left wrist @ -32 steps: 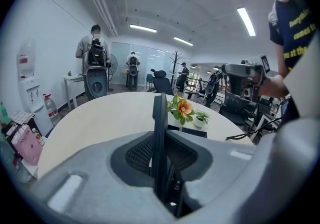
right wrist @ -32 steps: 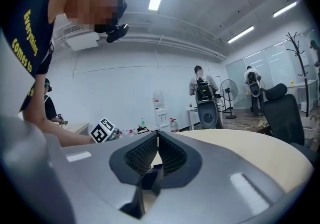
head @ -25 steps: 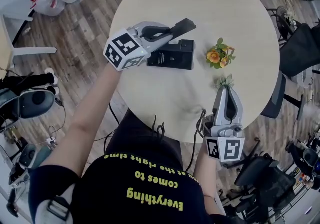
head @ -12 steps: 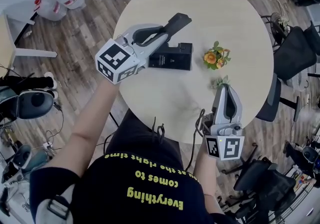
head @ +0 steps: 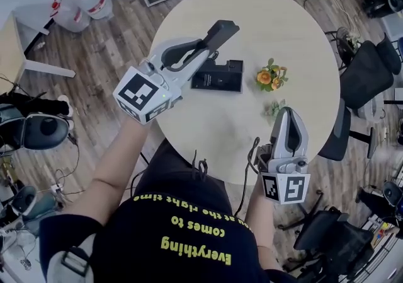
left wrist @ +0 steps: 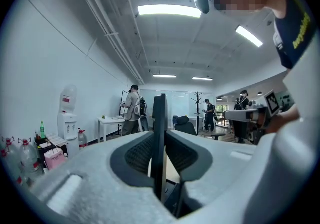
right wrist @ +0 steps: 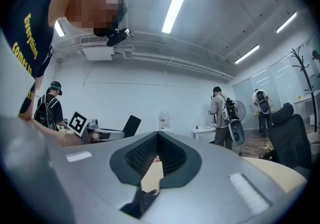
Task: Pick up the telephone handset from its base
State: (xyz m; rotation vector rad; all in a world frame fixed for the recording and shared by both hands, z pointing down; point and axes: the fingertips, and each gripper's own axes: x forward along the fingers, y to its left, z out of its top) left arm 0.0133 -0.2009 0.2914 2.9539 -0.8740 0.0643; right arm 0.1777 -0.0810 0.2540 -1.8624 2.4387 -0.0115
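1. The left gripper (head: 203,48) is clamped on the black handset (head: 220,31). In the left gripper view the handset stands edge-on between the jaws, with a pad pressed to each flat side.
2. The handset hangs in the air over the left part of the round table (head: 264,11) and slants toward the far edge. It is apart from the black base (head: 217,75), which lies flat between the table's middle and its left edge.
3. The lift looks as good as done. The grip sits near one end of the handset, so the long free end could swing. A firm squeeze and a level wrist with no twist should keep it steady. No cord shows between handset and base, though I cannot rule one out.
4. The right gripper (head: 284,113) has its jaws closed with nothing between them. It hovers at the table's near right edge, well apart from the base.
5. A bunch of orange flowers (head: 271,77) stands just right of the base, and a green sprig (head: 274,108) lies just beside the right gripper's tip. Neither is under the handset. The flowers are the likeliest thing to be knocked if the handset is carried rightward.
6. Office chairs (head: 368,67) crowd the table's right edge, and water bottles (head: 75,7) stand on the floor beyond its left edge. Other people (left wrist: 133,111) stand far across the room. None of these blocks the handset.
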